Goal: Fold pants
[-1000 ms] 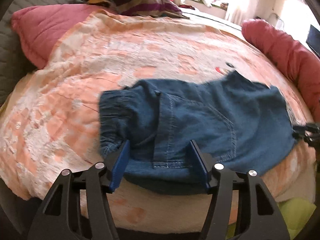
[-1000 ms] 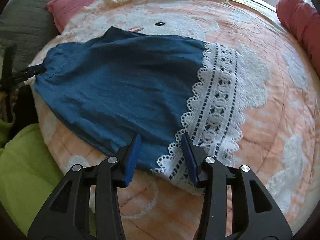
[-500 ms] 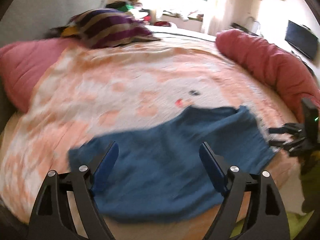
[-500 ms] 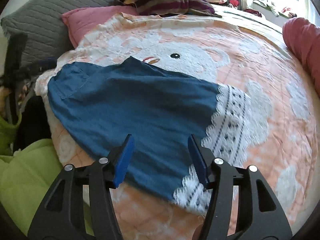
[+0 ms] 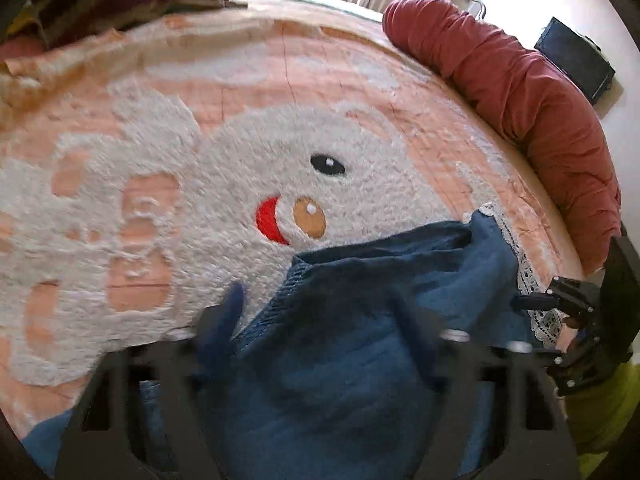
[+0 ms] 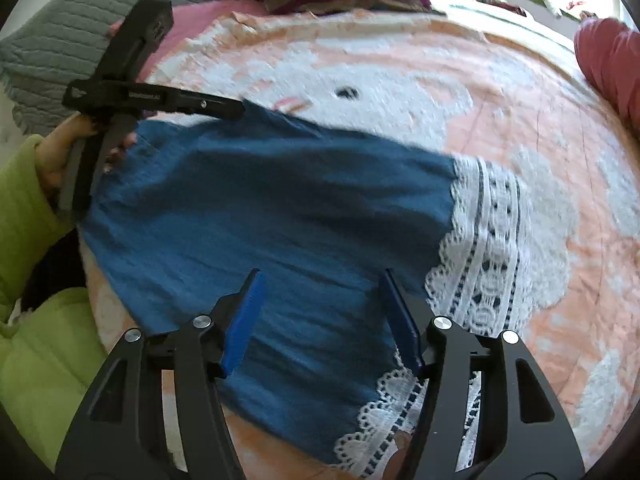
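2 jaws, 1 pair of blue denim pants [image 6: 280, 216] with a white lace hem [image 6: 492, 248], lying across the near edge of the bed [image 5: 360, 92] on the peach bear blanket [image 5: 248, 168], waist end toward the left side, lace end toward the right.

What could go wrong: my left gripper [image 5: 320, 320] is blurred and its jaws are closing over a raised, doubled fold of denim near the crotch seam. If they pinch only the top layer, I judge the fold would drag unevenly and the lower layer would bunch. The cloth also hangs close to the bed's near edge, so a careless pull toward me could slide it off. The lace is loose and open-worked; a pad could snag it.

My left jaws stand partly apart with denim between them; the blur keeps me from telling whether the pads already press on it. My right gripper [image 6: 320, 316] hovers over the leg just left of the lace band, its jaws apart and opening, blue pads [image 6: 244, 316] clear of any grip; whether their tips brush the fabric I cannot tell.
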